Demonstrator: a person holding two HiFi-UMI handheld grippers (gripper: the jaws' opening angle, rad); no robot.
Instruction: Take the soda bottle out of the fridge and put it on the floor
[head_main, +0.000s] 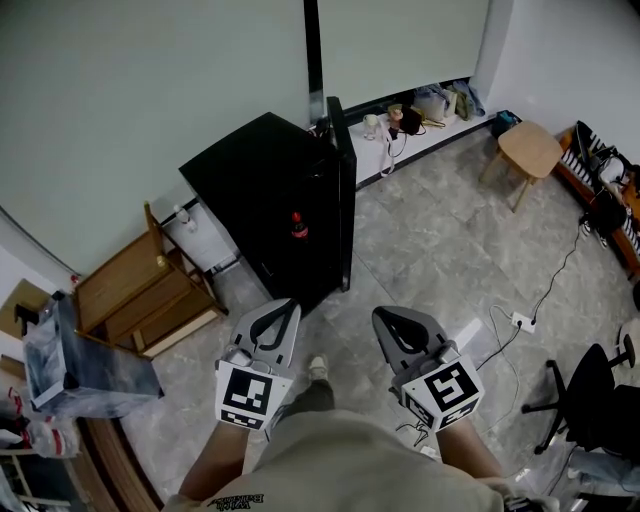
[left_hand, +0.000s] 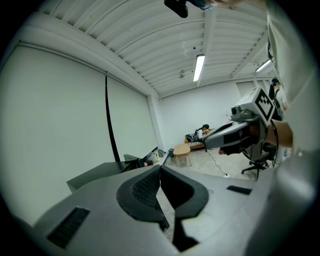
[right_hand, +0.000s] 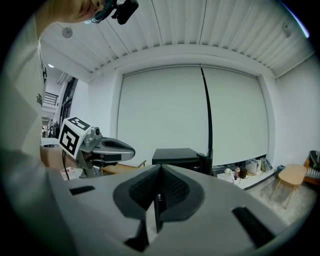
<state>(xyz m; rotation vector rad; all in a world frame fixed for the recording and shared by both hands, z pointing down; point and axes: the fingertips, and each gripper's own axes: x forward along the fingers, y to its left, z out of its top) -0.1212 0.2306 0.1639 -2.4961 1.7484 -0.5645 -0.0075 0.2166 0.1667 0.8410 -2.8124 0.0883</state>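
Observation:
A small black fridge (head_main: 262, 190) stands by the wall with its door (head_main: 344, 195) swung open. Inside it a dark soda bottle (head_main: 298, 226) with a red label stands upright. Both grippers are held low and close to my body, well short of the fridge. My left gripper (head_main: 291, 306) is shut with nothing between its jaws, and the left gripper view shows its tips (left_hand: 160, 168) pressed together. The right gripper (head_main: 379, 317) beside it is likewise shut and empty (right_hand: 160, 168). The fridge (right_hand: 182, 156) also appears past the right jaws.
A low wooden shelf unit (head_main: 140, 295) stands left of the fridge, with a plastic-wrapped box (head_main: 70, 365) nearer me. A wooden stool (head_main: 530, 150), a cable and power strip (head_main: 520, 321) and an office chair (head_main: 590, 400) lie to the right. Small clutter (head_main: 420, 108) lines the far wall.

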